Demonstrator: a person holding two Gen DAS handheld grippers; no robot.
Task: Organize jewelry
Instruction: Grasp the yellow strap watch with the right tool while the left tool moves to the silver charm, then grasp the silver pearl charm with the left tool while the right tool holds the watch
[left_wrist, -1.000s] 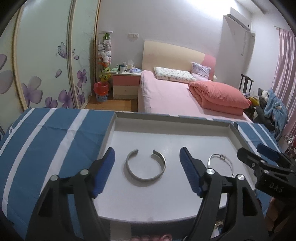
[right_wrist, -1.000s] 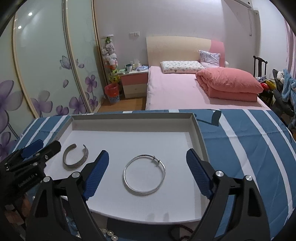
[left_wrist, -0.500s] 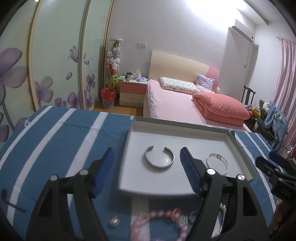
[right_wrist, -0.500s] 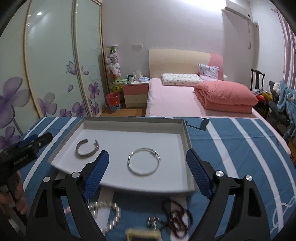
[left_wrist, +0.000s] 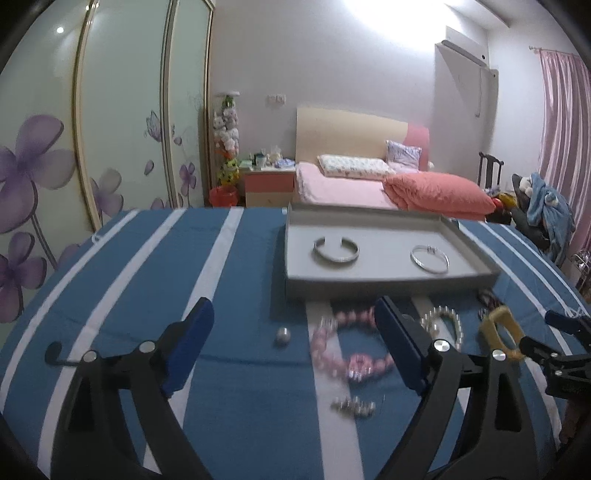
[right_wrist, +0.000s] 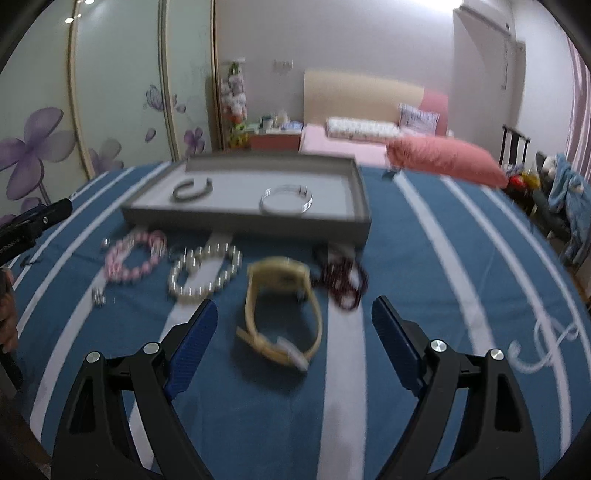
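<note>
Both grippers I hold stand wide and empty: left gripper (left_wrist: 293, 345) with its jaws opening, right gripper (right_wrist: 295, 334) hovering above the yellow watch (right_wrist: 282, 310). Landmark — the grey tray (right_wrist: 236, 216) on the striped cloth (right_wrist: 424, 258). Inside it lie the open cuff (right_wrist: 192, 189) and the silver bangle (right_wrist: 286, 200), apart. Just before its near wall: pink bead bracelet (right_wrist: 133, 258), pearl bracelet (right_wrist: 205, 273), dark bead string (right_wrist: 341, 278) — outside the tray.

Left wrist view: low over the striped surface (left_wrist: 236, 258), looking forward and down past its own fingers toward the grey tray (left_wrist: 388, 284) and the bed (left_wrist: 343, 188) beyond. Right wrist view: same heading, set further right. Shared: tray, loose jewellery before it, wardrobe, bed.
</note>
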